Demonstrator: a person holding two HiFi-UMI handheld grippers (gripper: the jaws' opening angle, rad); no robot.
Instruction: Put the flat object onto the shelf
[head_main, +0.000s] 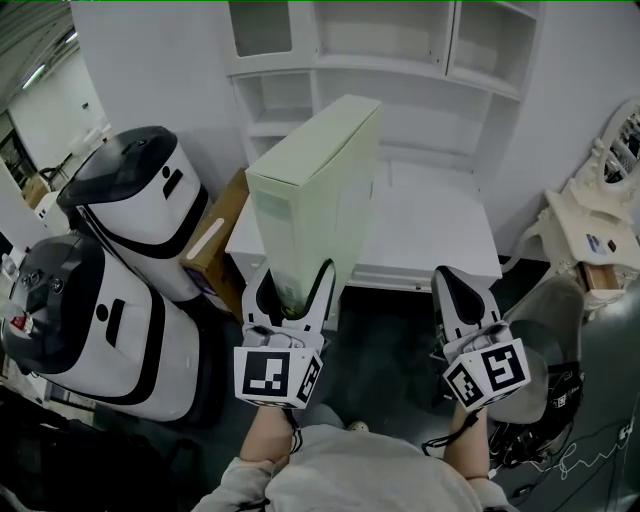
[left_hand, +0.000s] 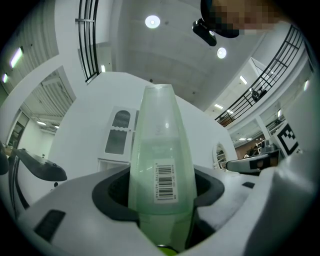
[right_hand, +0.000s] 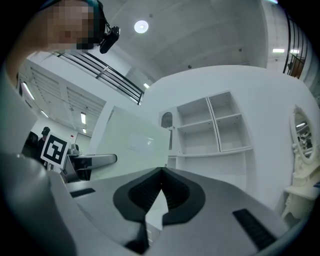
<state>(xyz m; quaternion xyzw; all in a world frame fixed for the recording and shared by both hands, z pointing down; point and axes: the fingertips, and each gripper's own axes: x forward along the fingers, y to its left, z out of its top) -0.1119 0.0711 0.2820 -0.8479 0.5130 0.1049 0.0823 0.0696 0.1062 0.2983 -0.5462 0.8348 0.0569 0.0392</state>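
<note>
**Two tongs up, one loaded: flat box not yet on the shelf**

Your left tongs (head_main: 296, 292) (left_hand: 160, 187) are clamped on the lower narrow end of the flat box (head_main: 318, 185) (left_hand: 160, 145), one pad on each broad face. The box is pale green and stands on end, leaning away from you toward the shelf unit (head_main: 400, 60). In the head view its top edge crosses the lowest shelf openings.

Your right tongs (head_main: 462, 298) (right_hand: 160, 172) are clenched with the tips meeting and grip nothing. They hang well apart from the box, off the front edge of the counter (head_main: 435, 235).

Room: the counter's white top shows to the right of the box. On the left, a brown carton (head_main: 212, 250) and two white-and-black machines (head_main: 120, 260) crowd that side.

Writing: a white barcode label (left_hand: 165, 181) sits on the box's narrow edge, its digits too small to read. A pale patch (right_hand: 139, 143) on the broad face is unreadable.
</note>
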